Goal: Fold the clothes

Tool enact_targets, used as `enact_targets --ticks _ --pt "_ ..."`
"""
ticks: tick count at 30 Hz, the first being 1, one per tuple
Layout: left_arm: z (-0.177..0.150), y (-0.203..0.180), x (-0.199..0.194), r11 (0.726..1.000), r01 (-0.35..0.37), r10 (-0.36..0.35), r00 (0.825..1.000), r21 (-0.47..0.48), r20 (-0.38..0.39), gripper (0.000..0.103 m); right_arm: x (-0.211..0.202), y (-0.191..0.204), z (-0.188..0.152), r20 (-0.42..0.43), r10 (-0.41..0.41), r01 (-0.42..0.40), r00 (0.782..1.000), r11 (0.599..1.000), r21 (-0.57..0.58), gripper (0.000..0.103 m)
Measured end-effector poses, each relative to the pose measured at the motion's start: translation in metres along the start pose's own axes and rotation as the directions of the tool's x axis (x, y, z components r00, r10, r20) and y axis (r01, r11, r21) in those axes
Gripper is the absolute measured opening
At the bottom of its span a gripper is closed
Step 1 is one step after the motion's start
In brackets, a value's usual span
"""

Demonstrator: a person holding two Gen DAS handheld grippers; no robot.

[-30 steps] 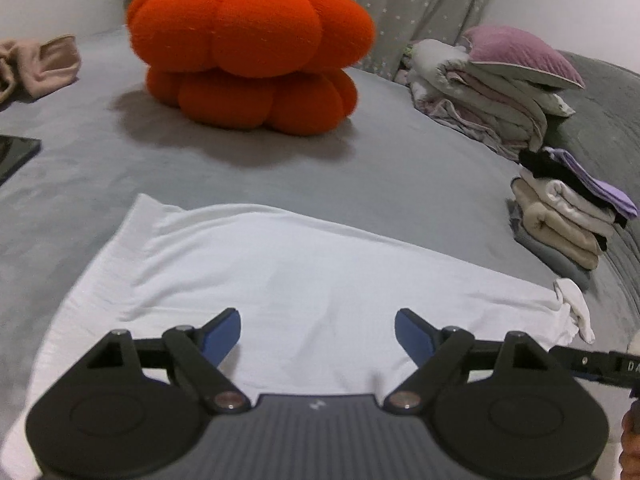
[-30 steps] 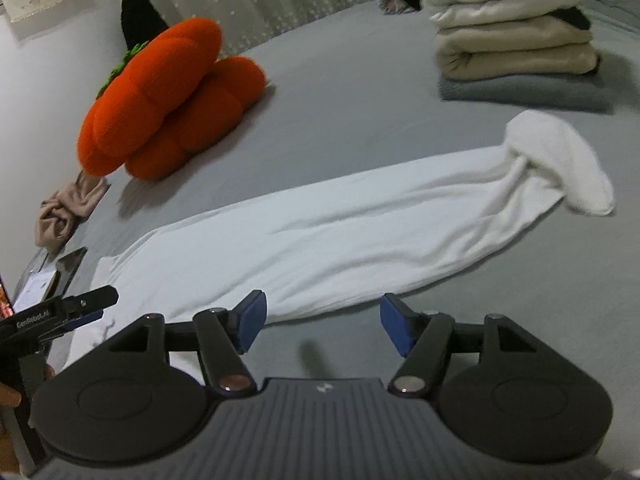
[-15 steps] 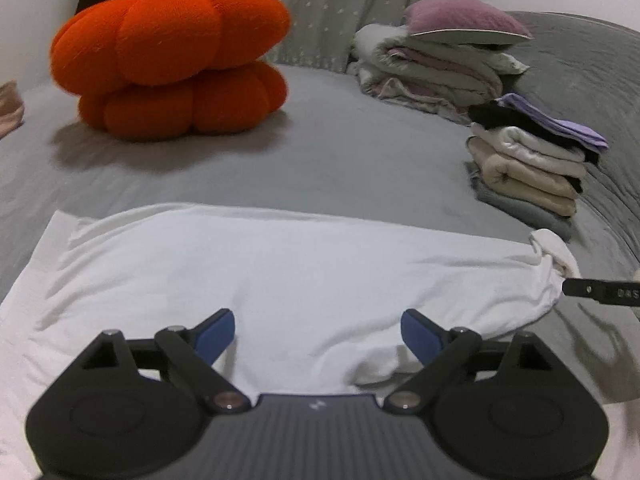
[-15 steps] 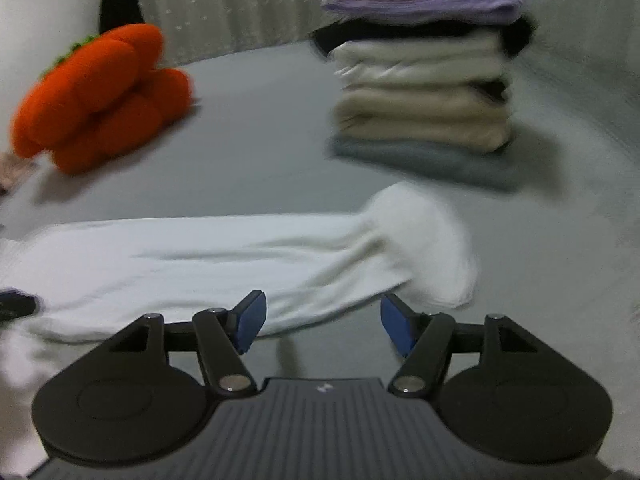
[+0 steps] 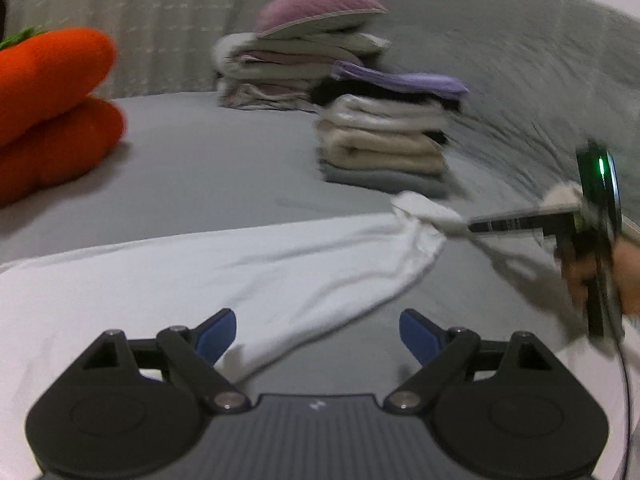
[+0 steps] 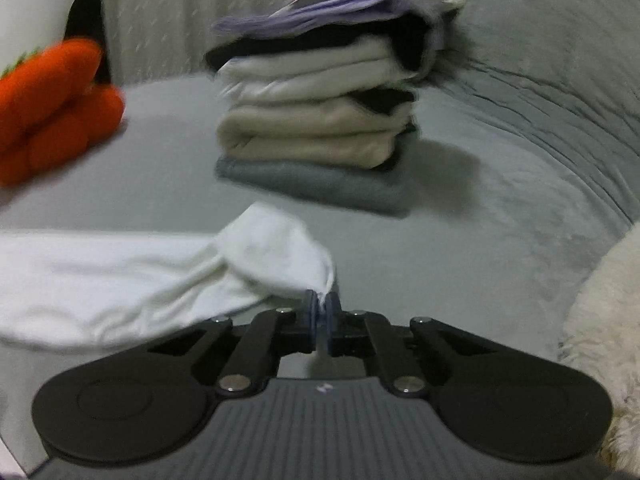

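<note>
One garment: a white garment (image 5: 192, 276) lies stretched flat across the grey bed (image 5: 224, 152), just short of the folded stack (image 6: 320, 128).
Handling: soft, light, limp; likely best taken at ends or corners.
Right gripper (image 6: 320, 312): clenched on the narrow end's edge, cloth pinched between the pads.
Left gripper (image 5: 318, 332): spread wide, empty; the near hem appears just below its left finger, though blur obscures contact.

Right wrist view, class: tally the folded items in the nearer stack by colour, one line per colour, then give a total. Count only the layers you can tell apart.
Nearer stack, as far as the blur allows:
Purple: 1
Black: 1
White: 1
Beige: 1
Grey-blue: 1
Total: 5
A second dark layer may sit between white and beige.
</note>
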State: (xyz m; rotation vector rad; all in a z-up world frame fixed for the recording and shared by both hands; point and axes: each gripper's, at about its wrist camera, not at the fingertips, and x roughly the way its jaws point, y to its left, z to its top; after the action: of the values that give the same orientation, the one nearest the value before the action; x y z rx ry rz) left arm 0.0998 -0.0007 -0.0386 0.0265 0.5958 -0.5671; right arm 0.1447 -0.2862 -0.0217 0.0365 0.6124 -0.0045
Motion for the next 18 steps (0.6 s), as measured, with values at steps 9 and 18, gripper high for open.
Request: enact_targets --ticks 9,18 --pt "0.020 -0.055 0.049 0.989 0.042 -0.040 0.999 0.139 -0.014 0.070 -0.011 -0.045 0.013 0.089 -0.082 0.073 0.993 0.992 0.102 0.003" --pt "0.046 -0.111 0.104 0.953 0.124 -0.110 0.992 0.278 -0.064 0.048 -0.012 -0.073 0.022 0.101 -0.099 0.076 0.990 0.975 0.208 0.002"
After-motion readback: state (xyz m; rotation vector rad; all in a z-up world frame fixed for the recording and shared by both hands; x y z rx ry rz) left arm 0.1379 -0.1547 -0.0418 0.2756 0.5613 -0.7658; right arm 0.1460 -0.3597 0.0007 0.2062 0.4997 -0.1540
